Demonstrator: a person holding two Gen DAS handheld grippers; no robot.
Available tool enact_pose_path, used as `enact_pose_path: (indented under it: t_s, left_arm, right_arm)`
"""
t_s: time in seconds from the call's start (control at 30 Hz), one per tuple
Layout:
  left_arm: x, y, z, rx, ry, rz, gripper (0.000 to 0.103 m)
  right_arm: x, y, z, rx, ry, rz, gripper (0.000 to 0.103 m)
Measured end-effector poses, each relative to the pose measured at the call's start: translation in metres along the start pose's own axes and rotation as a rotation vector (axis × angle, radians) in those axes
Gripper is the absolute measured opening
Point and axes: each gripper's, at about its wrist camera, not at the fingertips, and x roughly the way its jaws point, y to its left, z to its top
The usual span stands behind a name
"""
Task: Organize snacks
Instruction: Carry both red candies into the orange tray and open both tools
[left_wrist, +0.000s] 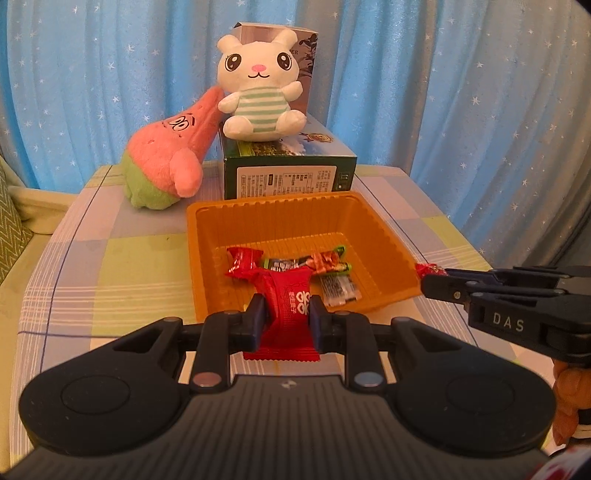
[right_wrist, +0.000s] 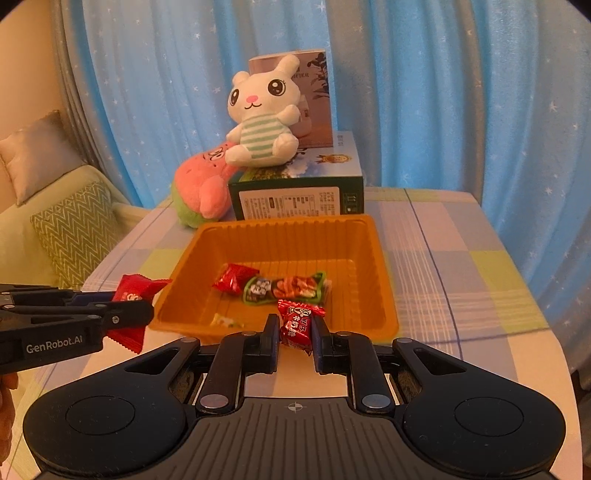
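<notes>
The left claw (left_wrist: 283, 314) is gripping a red snack packet (left_wrist: 290, 299) between its two pads, with the packet standing upright and its crimped lower edge hanging below the fingers. The right claw (right_wrist: 294, 334) is clamping a smaller red candy (right_wrist: 297, 323) in the same manner. Both claws are hovering at the near rim of the orange tray (right_wrist: 373, 236), which is resting on the bench (right_wrist: 461, 258) with its checked cloth. Inside the tray, a red wrapped sweet (right_wrist: 232, 282) is lying beside a green-edged packet (right_wrist: 284, 290); a small pale item (right_wrist: 225, 320) near the front wall is too blurred to identify. Behind the tray, a green box (right_wrist: 295, 199) is carrying a white rabbit toy (right_wrist: 264, 122), and a pink plush toy (right_wrist: 203, 184) is leaning against the box's left side. A blue starred curtain (right_wrist: 443, 92) is hanging behind the bench.
</notes>
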Motion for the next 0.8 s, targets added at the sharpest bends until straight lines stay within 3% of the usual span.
enact_pose_path:
  t_s: [0.33,0.63,0.7,0.8]
  left_arm:
    - [0.052,0.01,0.028,-0.004,0.055,-0.012,0.022]
    - [0.084,0.02,0.028,-0.019,0.068,-0.01,0.023]
    - [0.087,0.021,0.027,-0.019,0.064,0.006,0.033]
    - [0.087,0.024,0.025,-0.023,0.059,0.008,0.034]
  right_arm:
    - [0.058,-0.007,0.039,0.02,0.068,0.08,0.018]
    - [0.081,-0.013,0.037,0.054,0.094,0.072,0.018]
    - [0.082,-0.014,0.035,0.061,0.096,0.073,0.018]
    - [0.083,-0.013,0.033,0.057,0.097,0.074,0.018]
